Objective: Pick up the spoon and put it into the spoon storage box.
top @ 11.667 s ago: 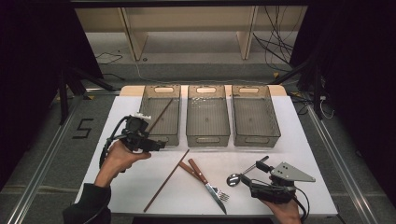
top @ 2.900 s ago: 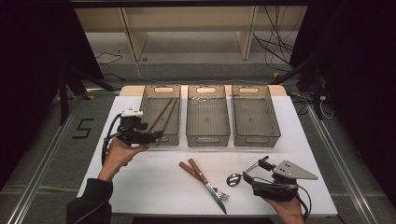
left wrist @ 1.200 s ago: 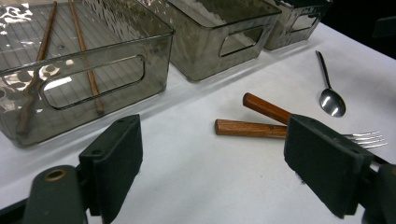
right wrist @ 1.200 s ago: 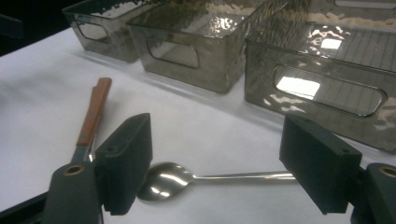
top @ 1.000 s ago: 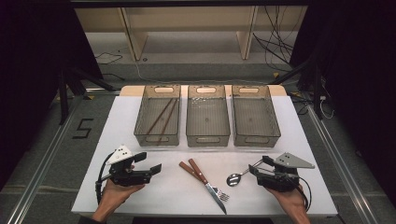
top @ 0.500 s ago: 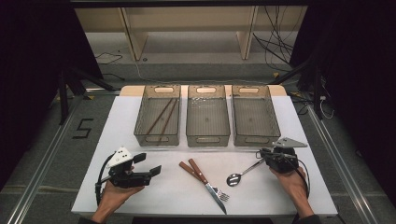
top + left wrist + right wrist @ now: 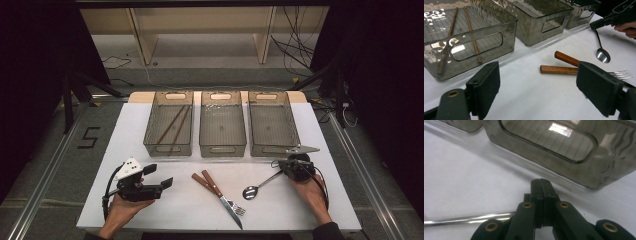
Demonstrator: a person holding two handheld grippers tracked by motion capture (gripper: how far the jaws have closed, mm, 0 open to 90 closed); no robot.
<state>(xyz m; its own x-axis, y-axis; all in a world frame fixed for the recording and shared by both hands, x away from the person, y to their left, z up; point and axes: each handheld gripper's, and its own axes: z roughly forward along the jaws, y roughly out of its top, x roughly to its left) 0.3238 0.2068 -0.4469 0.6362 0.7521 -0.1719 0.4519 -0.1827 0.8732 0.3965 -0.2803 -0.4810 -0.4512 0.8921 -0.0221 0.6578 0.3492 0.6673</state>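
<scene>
Landmark: the middle bin (image 7: 222, 131) of three smoky plastic bins is taken as the reference; places are given from it.
Spoon (image 7: 261, 185): it is seen lying on the white table (image 7: 320, 150) in front of the middle bin and off to the right, bowl toward the table's near edge, handle running up to the right gripper.
Right gripper (image 7: 286, 169): it is held low at the front of the right bin (image 7: 272, 122), just right of the landmark; its jaws have just been closing and are now pressed together on the end of the spoon handle, whose bright shaft is seen coming out at the jaws' left in the right gripper view (image 7: 469, 218).
Left gripper (image 7: 162, 182): it is held in front of the left bin (image 7: 169, 122), to the landmark's left; the jaws stand wide apart with nothing between them.
Knife and fork (image 7: 220, 192): they are seen lying side by side, wooden handles nearest the middle bin, directly in front of it.
Chopsticks (image 7: 172, 125): two are seen lying inside the left bin.
</scene>
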